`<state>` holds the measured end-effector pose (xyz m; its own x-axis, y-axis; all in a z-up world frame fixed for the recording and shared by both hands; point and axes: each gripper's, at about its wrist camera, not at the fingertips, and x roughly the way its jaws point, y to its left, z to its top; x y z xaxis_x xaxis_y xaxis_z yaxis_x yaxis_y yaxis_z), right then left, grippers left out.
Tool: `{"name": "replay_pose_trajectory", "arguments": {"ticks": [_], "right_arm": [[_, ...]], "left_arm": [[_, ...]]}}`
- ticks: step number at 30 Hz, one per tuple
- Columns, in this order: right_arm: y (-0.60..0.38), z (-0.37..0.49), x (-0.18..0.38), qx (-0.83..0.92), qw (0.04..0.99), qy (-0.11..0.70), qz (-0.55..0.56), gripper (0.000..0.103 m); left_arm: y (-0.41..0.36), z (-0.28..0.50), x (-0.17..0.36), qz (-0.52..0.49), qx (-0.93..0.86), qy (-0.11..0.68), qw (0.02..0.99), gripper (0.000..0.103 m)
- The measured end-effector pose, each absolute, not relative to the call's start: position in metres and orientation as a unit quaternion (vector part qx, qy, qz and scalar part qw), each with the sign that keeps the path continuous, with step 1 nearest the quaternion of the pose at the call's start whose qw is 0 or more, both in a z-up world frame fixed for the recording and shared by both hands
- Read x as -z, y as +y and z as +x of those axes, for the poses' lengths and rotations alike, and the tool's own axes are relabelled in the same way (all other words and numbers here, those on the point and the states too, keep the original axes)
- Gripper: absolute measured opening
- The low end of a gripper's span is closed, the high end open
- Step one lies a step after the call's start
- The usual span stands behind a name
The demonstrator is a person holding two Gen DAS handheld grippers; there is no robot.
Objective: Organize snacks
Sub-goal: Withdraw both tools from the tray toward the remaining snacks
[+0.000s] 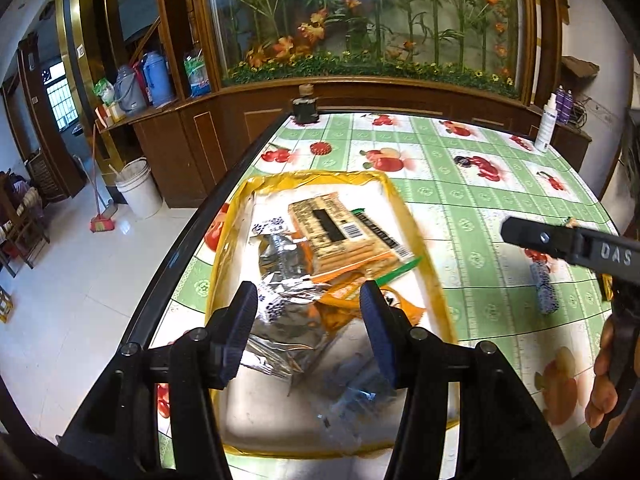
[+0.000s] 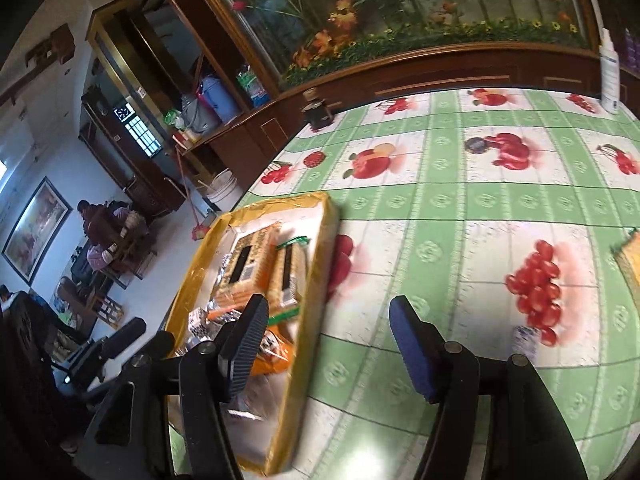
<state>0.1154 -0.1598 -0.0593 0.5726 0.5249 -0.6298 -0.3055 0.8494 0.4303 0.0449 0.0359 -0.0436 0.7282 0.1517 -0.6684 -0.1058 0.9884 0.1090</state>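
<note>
A yellow-rimmed tray [image 1: 236,216] lies on the fruit-print tablecloth near the table's left edge. It holds tan biscuit packets [image 1: 328,224], a crumpled silver foil packet [image 1: 280,272], an orange packet [image 1: 340,312] and a clear wrapper [image 1: 356,392]. My left gripper [image 1: 308,300] hangs open over the tray, its pads clear of the packets. My right gripper [image 2: 330,308] is open and empty over the cloth just right of the tray [image 2: 320,248]. A small blue-and-white snack [image 1: 542,288] lies on the cloth to the right. A yellow packet [image 2: 628,264] shows at the right edge.
A white spray bottle [image 1: 546,128] stands at the far right of the table and a dark jar [image 1: 306,110] at its far edge. The table's black left rim [image 1: 192,240] drops to a tiled floor. A hand [image 1: 604,380] holds the right gripper.
</note>
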Motion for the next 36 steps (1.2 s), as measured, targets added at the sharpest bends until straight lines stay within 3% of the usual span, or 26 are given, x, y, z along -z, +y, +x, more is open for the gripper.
{"name": "replay_pose_trajectory", "arguments": {"ticks": [13, 15, 19, 36], "right_arm": [[-0.252, 0.075, 0.067, -0.171, 0.891, 0.389, 0.162, 0.065], [-0.266, 0.068, 0.069, -0.159, 0.892, 0.388, 0.167, 0.065], [-0.298, 0.049, 0.07, -0.126, 0.901, 0.38, 0.164, 0.066], [-0.407, -0.008, 0.091, -0.006, 0.91, 0.377, 0.171, 0.068]], "left_arm": [[-0.002, 0.041, 0.039, 0.046, -0.044, 0.361, 0.931, 0.052], [-0.008, 0.041, 0.04, 0.047, -0.04, 0.363, 0.93, 0.057], [-0.022, 0.045, 0.046, 0.044, -0.021, 0.374, 0.926, 0.057], [-0.145, 0.075, 0.09, 0.059, 0.111, 0.449, 0.884, 0.057]]}}
